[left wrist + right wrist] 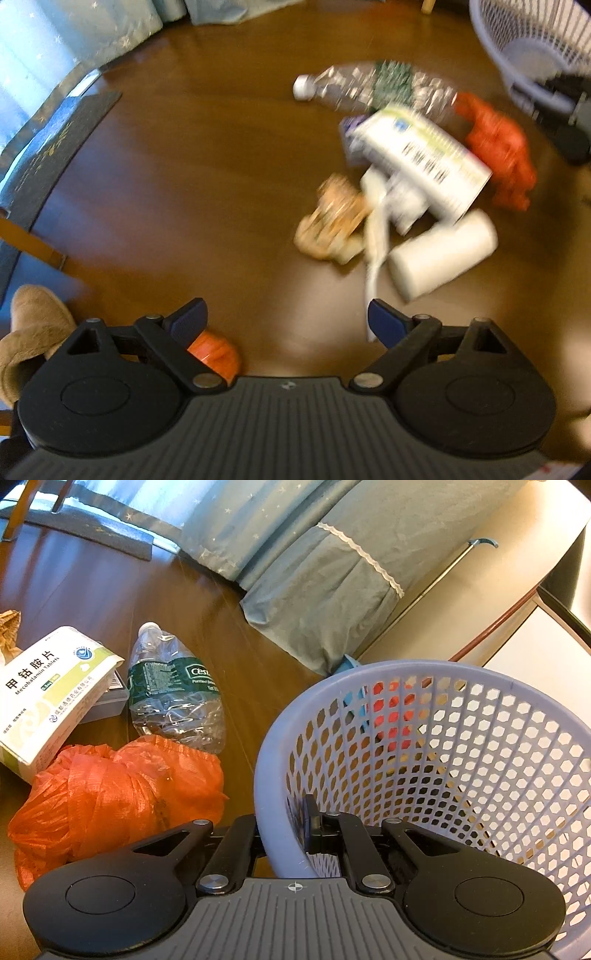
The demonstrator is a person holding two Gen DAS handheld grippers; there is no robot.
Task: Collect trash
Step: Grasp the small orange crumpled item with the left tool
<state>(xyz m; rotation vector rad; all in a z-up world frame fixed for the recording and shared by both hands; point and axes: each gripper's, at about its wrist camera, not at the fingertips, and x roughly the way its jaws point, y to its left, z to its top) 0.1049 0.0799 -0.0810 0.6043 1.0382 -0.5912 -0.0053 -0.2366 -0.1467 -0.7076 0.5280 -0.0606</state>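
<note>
Jaws wide on left gripper, low centre, nothing between; orange scrap just under the left finger. Pile mid-right: roll, box, bottle. Right gripper clamped on basket rim, lower centre. Risk: a wide grab nudging the heaped pile, scattering pieces.

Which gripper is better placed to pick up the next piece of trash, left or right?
Left. The left gripper is open above the trash pile, near the white cup. The right gripper is shut on the basket rim.
</note>
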